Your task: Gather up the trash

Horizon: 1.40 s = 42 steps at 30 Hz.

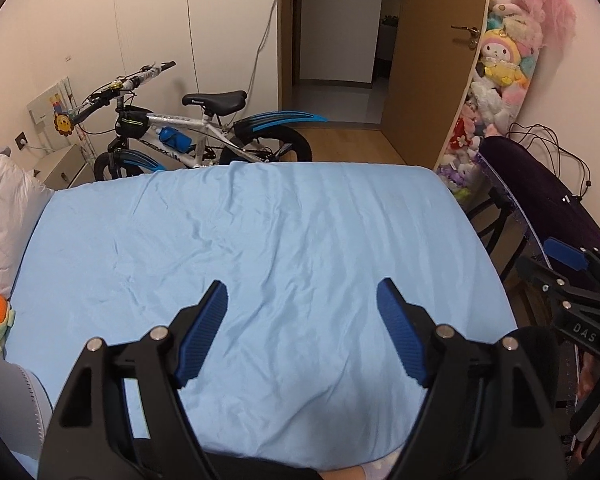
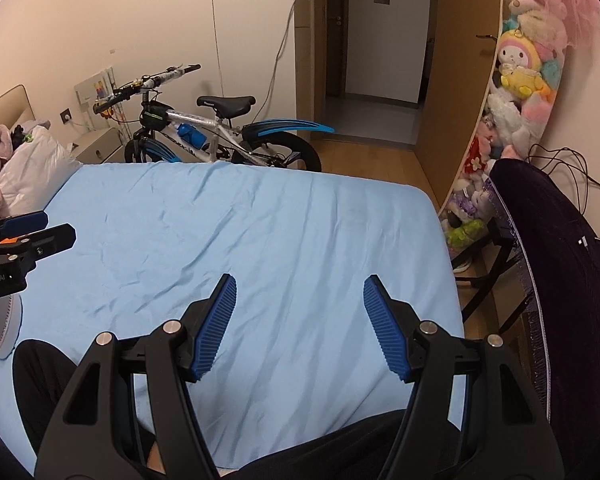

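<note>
Left wrist view takes in one bed (image 1: 260, 240) under a light blue sheet, which serves as the landmark for everything else: one bicycle (image 1: 192, 136) stands just beyond its far edge, one white pillow (image 1: 4, 220) lies at its left end, one open wooden door (image 1: 440, 60) stands past its far right corner, and one tall net of plush toys (image 1: 500, 72) hangs beside that door. Two grippers are present. Both are tipped downward over the near edge of the bed. The left gripper (image 1: 300, 328) has its blue pads spread wide with only bare sheet between them, holding nothing. In the right wrist view the right gripper (image 2: 300, 328) is likewise parted and empty above the sheet, with dark-clothed legs (image 2: 40, 380) below it at the bed's near edge. No trash can be made out on the bed, though the fisheye edges are dim, so a small piece there might escape notice
</note>
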### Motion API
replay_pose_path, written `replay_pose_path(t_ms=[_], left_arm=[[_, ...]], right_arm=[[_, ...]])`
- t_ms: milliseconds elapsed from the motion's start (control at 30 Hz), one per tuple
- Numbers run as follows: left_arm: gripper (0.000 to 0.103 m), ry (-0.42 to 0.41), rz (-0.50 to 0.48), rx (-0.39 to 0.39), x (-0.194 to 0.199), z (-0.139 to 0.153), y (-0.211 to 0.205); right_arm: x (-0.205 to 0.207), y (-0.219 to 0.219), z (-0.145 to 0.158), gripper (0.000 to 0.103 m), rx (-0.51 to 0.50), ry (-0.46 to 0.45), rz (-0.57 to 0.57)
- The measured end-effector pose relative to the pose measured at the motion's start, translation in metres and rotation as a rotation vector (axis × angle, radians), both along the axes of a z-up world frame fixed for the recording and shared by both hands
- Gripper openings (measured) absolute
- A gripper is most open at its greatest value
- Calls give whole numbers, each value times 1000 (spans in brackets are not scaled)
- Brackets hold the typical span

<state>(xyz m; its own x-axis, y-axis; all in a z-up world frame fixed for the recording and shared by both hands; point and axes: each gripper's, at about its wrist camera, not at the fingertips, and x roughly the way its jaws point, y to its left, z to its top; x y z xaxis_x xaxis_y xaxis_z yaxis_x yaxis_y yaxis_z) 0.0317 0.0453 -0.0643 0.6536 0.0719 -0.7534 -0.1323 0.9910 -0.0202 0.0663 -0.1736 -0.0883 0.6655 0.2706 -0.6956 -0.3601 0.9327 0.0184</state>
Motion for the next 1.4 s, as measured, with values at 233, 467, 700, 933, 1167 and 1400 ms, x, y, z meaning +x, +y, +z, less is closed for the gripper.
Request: replay_pose_path(t_ms=[233, 467, 700, 933, 1167, 1400], left_arm=[[77, 17, -23, 14, 5, -7, -12], [77, 26, -27, 28, 5, -7, -16], [77, 47, -33, 35, 3, -12, -18], [77, 57, -32, 28, 1, -15, -17], [77, 56, -32, 29, 0, -15, -17], [77, 50, -26, 30, -3, -14, -13]], right_arm=[[-6, -13, 0, 65, 5, 10, -24], [-6, -17, 0, 66, 9, 20, -29], [-7, -19, -3, 66, 3, 41, -27], [-9, -18, -5, 66, 7, 49, -24], [-10, -17, -4, 66, 9, 45, -18], [-11, -14, -2, 66, 10, 43, -12]])
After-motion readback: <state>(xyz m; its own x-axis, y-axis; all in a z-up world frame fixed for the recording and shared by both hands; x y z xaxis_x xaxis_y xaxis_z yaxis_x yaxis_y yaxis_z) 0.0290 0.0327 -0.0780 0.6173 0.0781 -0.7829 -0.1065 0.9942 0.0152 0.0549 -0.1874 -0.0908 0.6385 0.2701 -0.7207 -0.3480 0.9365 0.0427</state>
